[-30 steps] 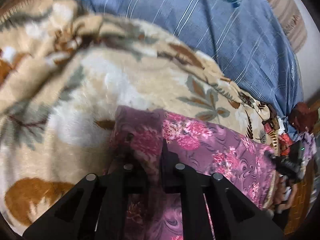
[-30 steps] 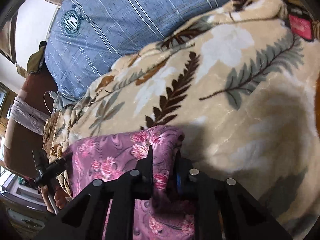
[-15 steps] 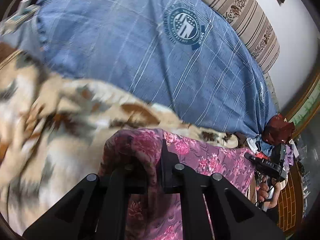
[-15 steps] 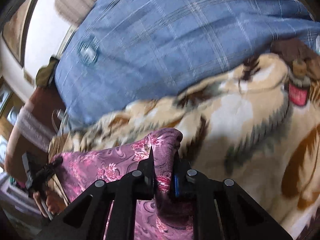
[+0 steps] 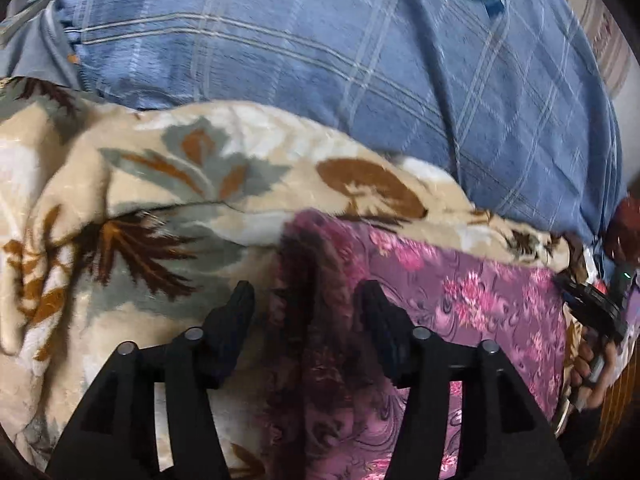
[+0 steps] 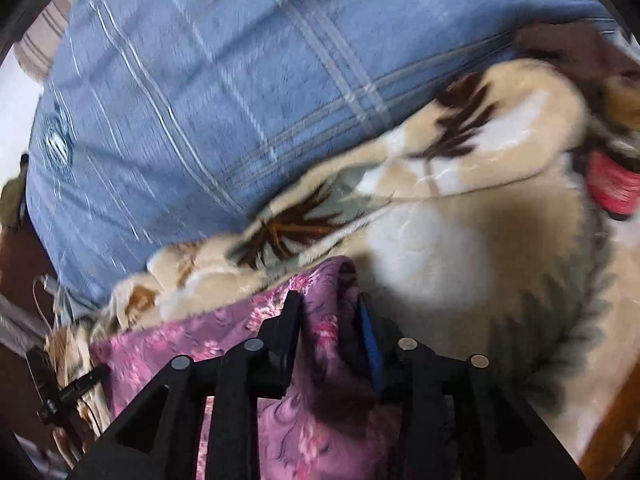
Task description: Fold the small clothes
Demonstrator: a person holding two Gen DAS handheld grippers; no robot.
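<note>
A purple garment with pink flowers (image 5: 460, 300) lies on a beige leaf-patterned blanket (image 5: 160, 184). My left gripper (image 5: 306, 300) is open, its jaws standing wide on either side of the garment's bunched left edge. In the right wrist view the same garment (image 6: 240, 344) runs left from my right gripper (image 6: 328, 308), which is shut on the garment's raised right edge. The right gripper also shows far right in the left wrist view (image 5: 596, 312), held by a hand. The left gripper shows at the lower left of the right wrist view (image 6: 64, 384).
A large blue plaid pillow (image 5: 340, 60) with a round crest lies behind the blanket; it also fills the top of the right wrist view (image 6: 200, 92). A red tag (image 6: 612, 188) sits on the blanket at the right. Striped fabric (image 5: 600, 28) is beyond the pillow.
My left gripper has opened and let go of the garment's left edge. Both grippers carried the garment edge toward the pillow. The right gripper still pinches its edge.
</note>
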